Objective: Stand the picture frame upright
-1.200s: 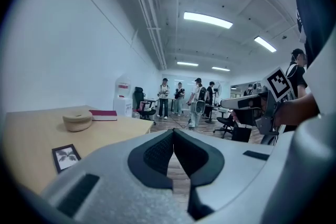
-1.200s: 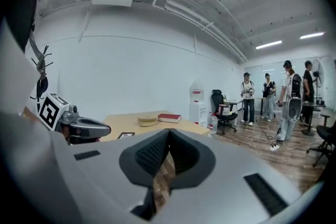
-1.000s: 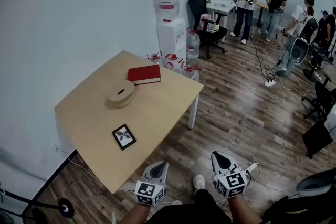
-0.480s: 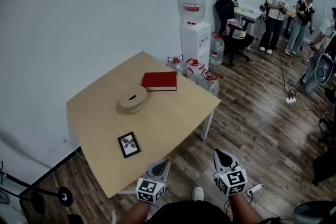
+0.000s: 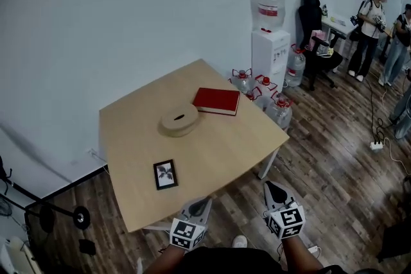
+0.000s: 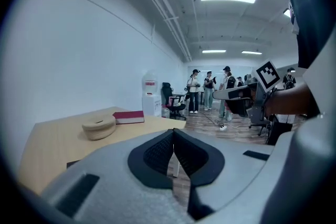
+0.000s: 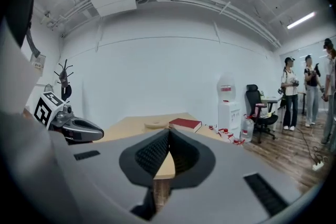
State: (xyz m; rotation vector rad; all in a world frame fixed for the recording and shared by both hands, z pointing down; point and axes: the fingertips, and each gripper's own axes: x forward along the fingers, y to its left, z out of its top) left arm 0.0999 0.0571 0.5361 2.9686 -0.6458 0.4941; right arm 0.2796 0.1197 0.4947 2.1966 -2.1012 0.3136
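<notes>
The fingers (image 6: 157, 153) of the left gripper (image 6: 173, 145) are pressed together, pad against pad, and nothing is between them. The right gripper (image 7: 169, 150) is the same: its fingers (image 7: 153, 156) are fully closed and hold nothing. In the head view both grippers are low, close to the person's body. The left one is just at the near edge of the worktop (image 5: 128, 138) and the right one is over the wooden floor (image 5: 321, 170), beyond the worktop's near right side. Neither touches anything.

In my judgement the task is not begun. The picture frame (image 5: 166, 174) lies flat on the worktop, face up, in the near part and a little to the left, not far ahead of the left gripper. All the work is left: to reach the frame, lift one edge, and set it standing.

The frame is small and rectangular, with a thin black border, a white inside and a dark plant-like figure in the middle. It lies slightly turned against the worktop's edge. Its back is hidden, so I cannot tell if it has a support leg.

Farther on the worktop are a round beige box (image 5: 179, 120) with a slot on top and, just beside it to the right, a red book (image 5: 217, 101). Both are well apart from the frame.
</notes>
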